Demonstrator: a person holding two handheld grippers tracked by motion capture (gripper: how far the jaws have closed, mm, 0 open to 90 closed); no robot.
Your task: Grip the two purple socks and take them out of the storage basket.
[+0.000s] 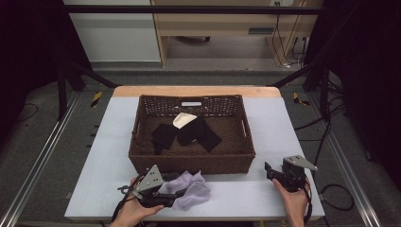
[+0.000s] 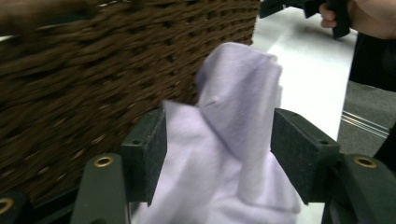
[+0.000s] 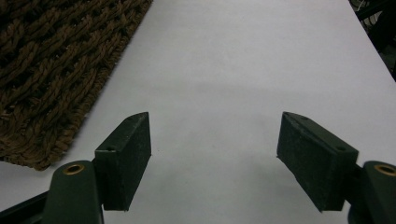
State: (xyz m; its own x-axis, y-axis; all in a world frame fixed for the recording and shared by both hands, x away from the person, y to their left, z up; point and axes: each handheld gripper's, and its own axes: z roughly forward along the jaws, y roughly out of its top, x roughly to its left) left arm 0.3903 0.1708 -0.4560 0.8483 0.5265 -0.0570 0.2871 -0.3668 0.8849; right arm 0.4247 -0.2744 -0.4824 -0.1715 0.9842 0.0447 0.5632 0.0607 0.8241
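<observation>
A pale lilac cloth (image 1: 193, 189) lies crumpled on the white table (image 1: 274, 127), just in front of the brown wicker basket (image 1: 191, 163). My left gripper (image 1: 174, 195) points right at it and is open. In the left gripper view the cloth (image 2: 238, 93) sits loosely between the wide-set jaws of this gripper (image 2: 217, 135), with the basket wall (image 2: 70, 79) close behind. My right gripper (image 1: 268, 170) is open at the basket's front right corner. In the right gripper view that gripper (image 3: 215, 135) holds nothing over bare table (image 3: 243, 56).
Inside the basket lie black cloths (image 1: 189, 132) and a cream piece (image 1: 183, 119). The basket corner (image 3: 42, 70) stands left of the right jaws. The right hand with its gripper (image 2: 336, 14) appears far off in the left gripper view. Table edges are near both hands.
</observation>
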